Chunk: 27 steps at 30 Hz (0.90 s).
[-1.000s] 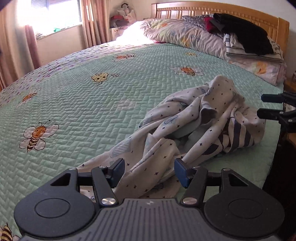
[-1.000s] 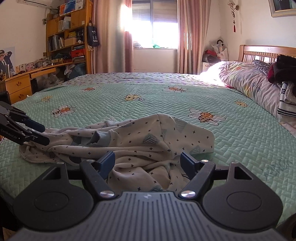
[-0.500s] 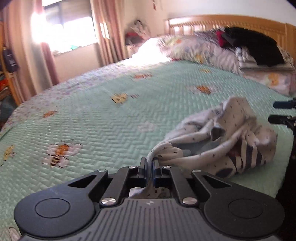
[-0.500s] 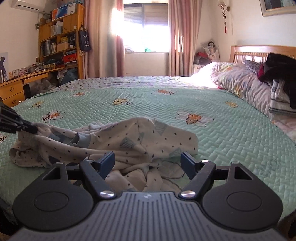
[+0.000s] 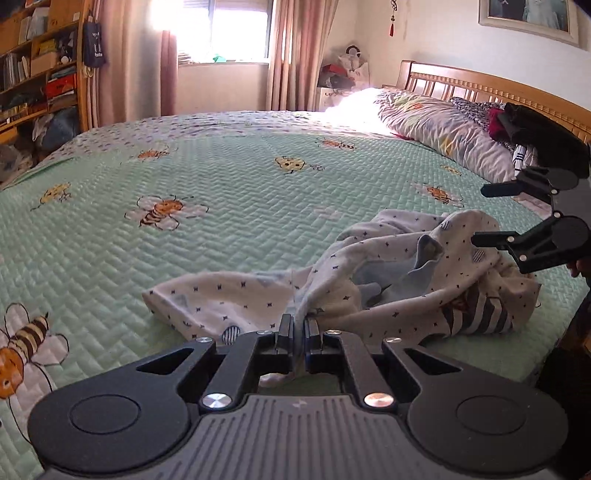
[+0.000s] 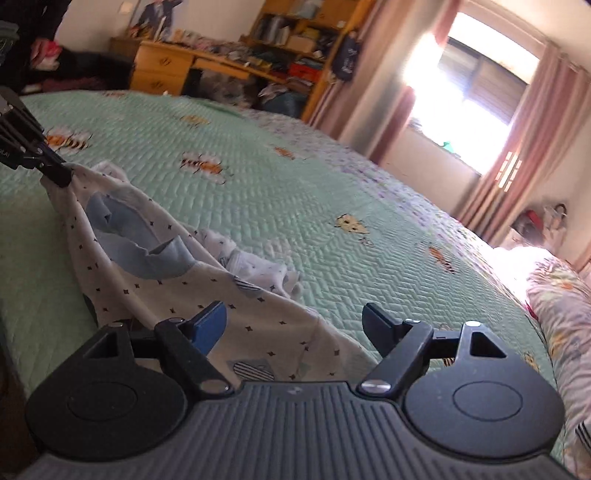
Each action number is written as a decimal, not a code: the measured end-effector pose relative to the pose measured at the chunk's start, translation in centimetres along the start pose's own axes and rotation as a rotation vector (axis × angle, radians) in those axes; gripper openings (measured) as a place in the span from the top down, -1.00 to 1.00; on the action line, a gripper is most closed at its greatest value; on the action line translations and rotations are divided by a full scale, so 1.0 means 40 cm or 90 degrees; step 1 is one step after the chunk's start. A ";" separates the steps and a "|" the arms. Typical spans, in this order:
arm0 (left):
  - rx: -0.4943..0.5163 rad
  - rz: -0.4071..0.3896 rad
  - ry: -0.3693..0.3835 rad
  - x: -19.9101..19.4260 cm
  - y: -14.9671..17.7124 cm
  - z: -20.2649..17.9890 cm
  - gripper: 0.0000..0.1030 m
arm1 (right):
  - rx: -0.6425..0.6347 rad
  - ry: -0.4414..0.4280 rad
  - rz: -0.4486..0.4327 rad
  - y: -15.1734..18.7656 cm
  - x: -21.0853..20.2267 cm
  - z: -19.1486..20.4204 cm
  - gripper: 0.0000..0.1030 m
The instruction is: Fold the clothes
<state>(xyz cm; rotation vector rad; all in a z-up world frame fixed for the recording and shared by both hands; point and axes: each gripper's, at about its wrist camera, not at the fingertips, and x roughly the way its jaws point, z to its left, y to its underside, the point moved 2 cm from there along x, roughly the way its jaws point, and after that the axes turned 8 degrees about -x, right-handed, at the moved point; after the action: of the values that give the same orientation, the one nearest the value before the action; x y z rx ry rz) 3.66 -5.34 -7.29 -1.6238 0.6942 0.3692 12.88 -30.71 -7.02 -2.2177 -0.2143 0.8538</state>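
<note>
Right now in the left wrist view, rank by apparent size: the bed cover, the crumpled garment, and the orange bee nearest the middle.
1. Bed cover
2. Crumpled garment
3. Orange bee

Each gap is clear, though fisheye nearness enlarges the garment.

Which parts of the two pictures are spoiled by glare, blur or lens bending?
Left wrist view: sharp; the window is blown out and sun glare washes the pillow; the headboard bows from the fisheye. Right wrist view: tilted, motion-blurred on the shelves, window overexposed; the patterned garment stays readable.
</note>
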 end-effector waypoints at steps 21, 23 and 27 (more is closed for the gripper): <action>-0.044 -0.068 0.009 -0.049 -0.005 0.019 0.83 | -0.138 0.292 -0.020 -0.049 -0.128 0.131 0.90; -0.050 -0.082 0.011 -0.060 -0.011 0.020 0.83 | -0.150 0.342 -0.059 -0.096 -0.179 0.123 0.90; -0.061 -0.110 0.013 -0.082 -0.022 0.022 0.83 | -0.178 0.399 -0.145 -0.202 -0.280 0.105 0.90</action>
<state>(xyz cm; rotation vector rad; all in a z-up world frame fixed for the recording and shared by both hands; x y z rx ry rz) 1.82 -3.69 -4.79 -1.7657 0.5539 0.2637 2.46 -26.87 2.19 -2.5382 -0.2857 -0.0169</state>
